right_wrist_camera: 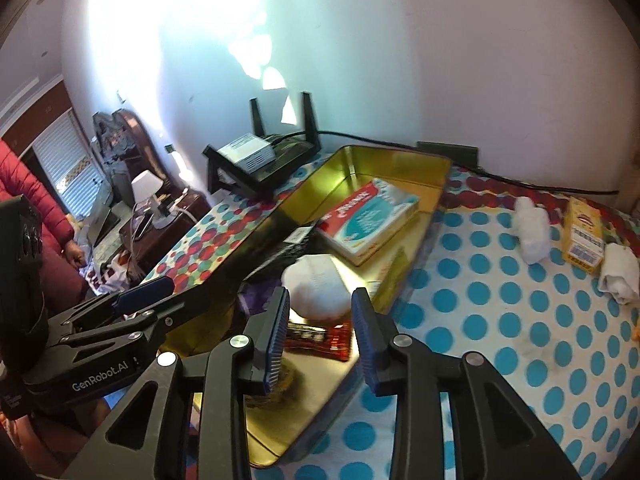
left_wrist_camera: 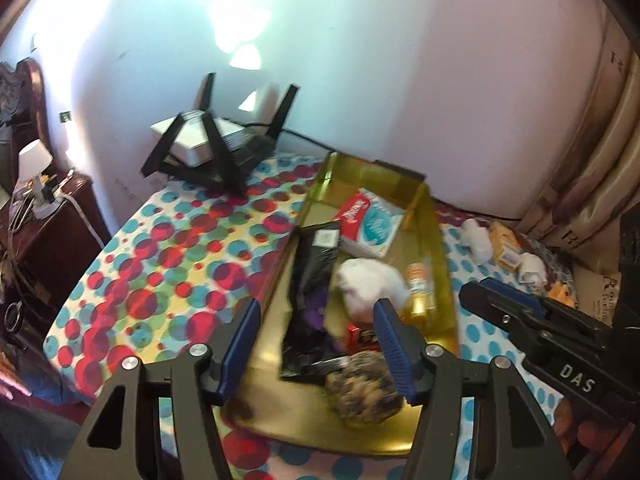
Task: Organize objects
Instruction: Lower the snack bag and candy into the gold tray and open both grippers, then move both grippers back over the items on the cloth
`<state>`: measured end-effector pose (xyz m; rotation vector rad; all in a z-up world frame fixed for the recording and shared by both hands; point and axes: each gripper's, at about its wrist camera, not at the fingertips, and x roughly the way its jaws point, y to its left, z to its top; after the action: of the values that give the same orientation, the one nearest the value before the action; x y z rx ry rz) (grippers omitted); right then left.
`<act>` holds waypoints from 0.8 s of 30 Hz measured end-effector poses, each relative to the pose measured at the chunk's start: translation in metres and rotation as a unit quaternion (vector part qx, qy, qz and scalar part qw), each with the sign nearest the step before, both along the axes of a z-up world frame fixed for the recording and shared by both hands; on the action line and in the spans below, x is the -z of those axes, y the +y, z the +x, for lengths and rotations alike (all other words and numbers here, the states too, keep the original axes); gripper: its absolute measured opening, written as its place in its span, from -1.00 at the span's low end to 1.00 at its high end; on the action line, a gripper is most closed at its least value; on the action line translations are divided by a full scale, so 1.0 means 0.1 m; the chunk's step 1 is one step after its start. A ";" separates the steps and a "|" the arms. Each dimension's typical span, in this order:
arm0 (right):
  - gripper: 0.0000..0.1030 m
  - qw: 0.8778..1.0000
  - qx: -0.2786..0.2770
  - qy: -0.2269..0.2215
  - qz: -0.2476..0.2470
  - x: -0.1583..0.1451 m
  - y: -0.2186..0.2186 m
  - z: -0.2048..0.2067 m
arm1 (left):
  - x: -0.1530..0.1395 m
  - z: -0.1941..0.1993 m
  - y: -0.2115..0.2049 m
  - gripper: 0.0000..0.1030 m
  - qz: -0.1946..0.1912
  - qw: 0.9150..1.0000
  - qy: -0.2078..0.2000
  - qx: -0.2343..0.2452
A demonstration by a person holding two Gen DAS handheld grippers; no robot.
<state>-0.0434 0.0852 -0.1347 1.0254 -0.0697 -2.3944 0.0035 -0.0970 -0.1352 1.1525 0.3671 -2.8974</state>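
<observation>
A gold tin tray [left_wrist_camera: 436, 236] [right_wrist_camera: 400, 164] lies on the dotted cloth. It holds a red and blue box [left_wrist_camera: 370, 224] [right_wrist_camera: 368, 216], a black packet [left_wrist_camera: 312, 280], a white rolled cloth [left_wrist_camera: 368, 284] [right_wrist_camera: 316, 288], a small gold-capped bottle [left_wrist_camera: 420, 288], a red packet [right_wrist_camera: 340, 340] and a speckled woolly ball [left_wrist_camera: 364, 392]. My left gripper [left_wrist_camera: 318, 312] hangs open over the near half of the tray, touching nothing. My right gripper [right_wrist_camera: 320, 300] is open just in front of the white roll, with no pad pressing on anything. It also shows from the side as the right gripper [left_wrist_camera: 500, 296].
Two white rolls [right_wrist_camera: 532, 232] [right_wrist_camera: 618, 276] and a yellow box [right_wrist_camera: 582, 232] lie on the cloth right of the tray. A black router with a white box [left_wrist_camera: 208, 148] stands against the wall. A person in a red jacket [right_wrist_camera: 24, 184] and a lamp [left_wrist_camera: 34, 164] are at the left.
</observation>
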 end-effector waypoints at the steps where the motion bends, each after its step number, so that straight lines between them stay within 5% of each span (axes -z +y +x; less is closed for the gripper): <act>1: -0.39 1.000 0.006 -0.001 -0.001 -0.01 0.05 -0.01 | -0.02 -0.02 0.04 0.17 0.000 1.000 0.003 0.005; 11: -0.28 0.997 0.074 -0.002 0.004 0.02 0.65 -0.09 | -0.17 -0.27 0.68 0.17 0.001 0.997 0.016 0.081; 24: -0.23 0.981 0.190 -0.026 -0.002 0.22 1.71 -0.02 | -0.10 -0.63 1.73 0.18 0.002 0.981 -0.002 0.195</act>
<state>-0.0454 0.2566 -0.1562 1.1600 -0.3142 -2.7032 -0.0593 0.0764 -0.1253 1.3704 0.1593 -3.2204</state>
